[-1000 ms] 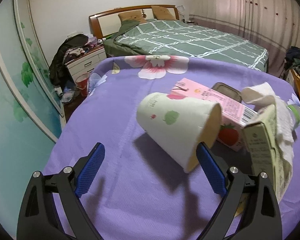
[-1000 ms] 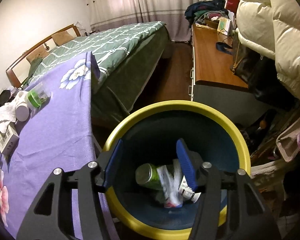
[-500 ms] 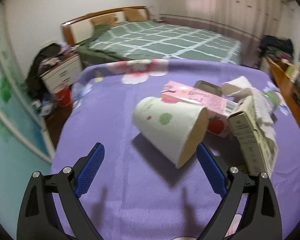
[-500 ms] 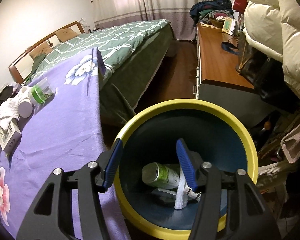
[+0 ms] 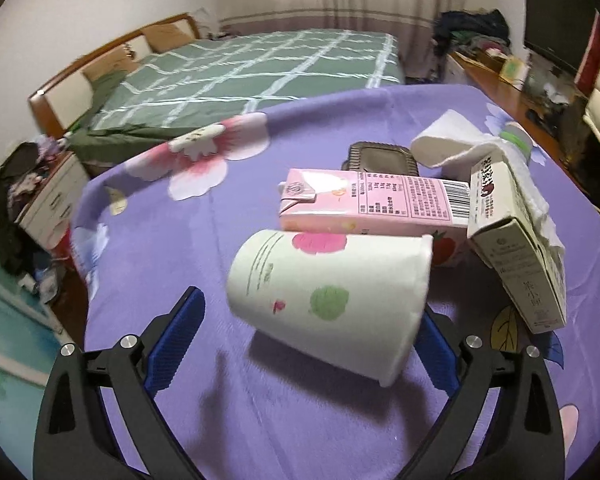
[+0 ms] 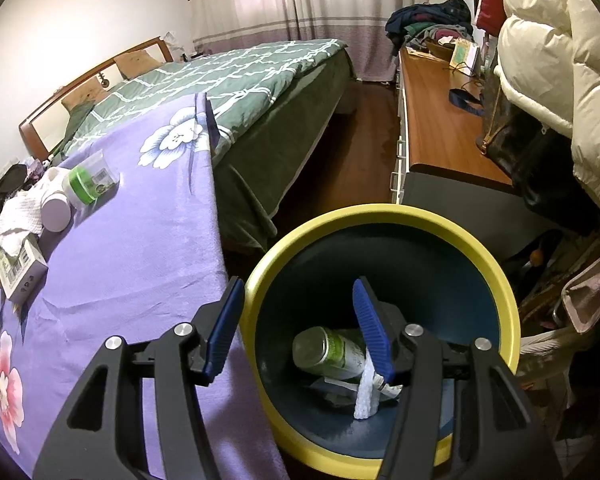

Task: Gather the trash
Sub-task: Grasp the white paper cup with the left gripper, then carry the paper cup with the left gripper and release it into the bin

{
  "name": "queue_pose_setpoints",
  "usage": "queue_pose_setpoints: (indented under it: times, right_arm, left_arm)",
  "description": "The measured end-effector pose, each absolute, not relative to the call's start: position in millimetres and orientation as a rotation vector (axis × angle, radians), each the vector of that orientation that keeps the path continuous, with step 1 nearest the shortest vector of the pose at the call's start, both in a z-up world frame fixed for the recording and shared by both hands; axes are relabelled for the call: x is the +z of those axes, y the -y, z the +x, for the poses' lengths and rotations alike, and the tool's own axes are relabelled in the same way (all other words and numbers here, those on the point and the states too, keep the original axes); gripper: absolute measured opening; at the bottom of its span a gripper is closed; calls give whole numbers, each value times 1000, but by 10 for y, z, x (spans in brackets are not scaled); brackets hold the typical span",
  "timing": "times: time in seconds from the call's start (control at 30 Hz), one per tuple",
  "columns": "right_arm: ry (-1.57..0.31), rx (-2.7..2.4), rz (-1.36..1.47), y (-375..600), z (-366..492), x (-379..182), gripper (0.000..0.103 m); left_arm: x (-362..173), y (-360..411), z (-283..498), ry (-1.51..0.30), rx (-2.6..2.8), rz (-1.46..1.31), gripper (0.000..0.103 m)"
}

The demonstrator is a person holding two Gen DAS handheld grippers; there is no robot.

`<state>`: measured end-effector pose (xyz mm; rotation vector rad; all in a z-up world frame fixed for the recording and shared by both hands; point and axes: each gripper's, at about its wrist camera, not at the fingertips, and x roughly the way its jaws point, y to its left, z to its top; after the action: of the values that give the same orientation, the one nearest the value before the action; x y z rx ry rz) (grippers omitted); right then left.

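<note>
1. Left gripper (image 5: pixel 306 340) fingers opening wide around the toppled paper cup (image 5: pixel 332 300), gripping nothing.
2. Cup on purple worktop (image 5: pixel 172 240), pink carton (image 5: pixel 376 204) at 12 o'clock.
3. Right gripper (image 6: pixel 300 328) half open, empty, straddling yellow bin (image 6: pixel 452 232) rim.

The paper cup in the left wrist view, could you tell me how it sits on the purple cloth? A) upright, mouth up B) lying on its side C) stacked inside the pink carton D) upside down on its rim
B: the paper cup lies on its side on the purple cloth, base toward the left and rim toward the right, in front of the pink carton.
</note>
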<state>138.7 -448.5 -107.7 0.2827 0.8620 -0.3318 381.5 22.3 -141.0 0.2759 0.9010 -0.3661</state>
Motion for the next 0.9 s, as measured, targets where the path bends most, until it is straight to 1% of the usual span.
queue_pose_setpoints:
  times: [0.23, 0.27, 0.33, 0.6, 0.9]
  right_arm:
    - [-862, -339, 287, 4499, 1384, -1053, 54]
    - [-862, -336, 287, 4494, 1387, -1050, 54]
    - [-861, -329, 286, 4481, 1388, -1047, 54]
    - [-853, -306, 297, 4457, 1331, -1019, 54]
    - [-836, -285, 306, 4492, 1219, -980, 54]
  left_arm:
    - [-1482, -217, 3942, -941, -478, 260, 95]
    - [-1487, -217, 3934, -938, -486, 257, 93]
    - [-1498, -212, 3909, -945, -491, 260, 79]
    - [-1477, -248, 3651, -931, -407, 253, 79]
    - [-1136, -127, 3008, -856, -358, 236, 79]
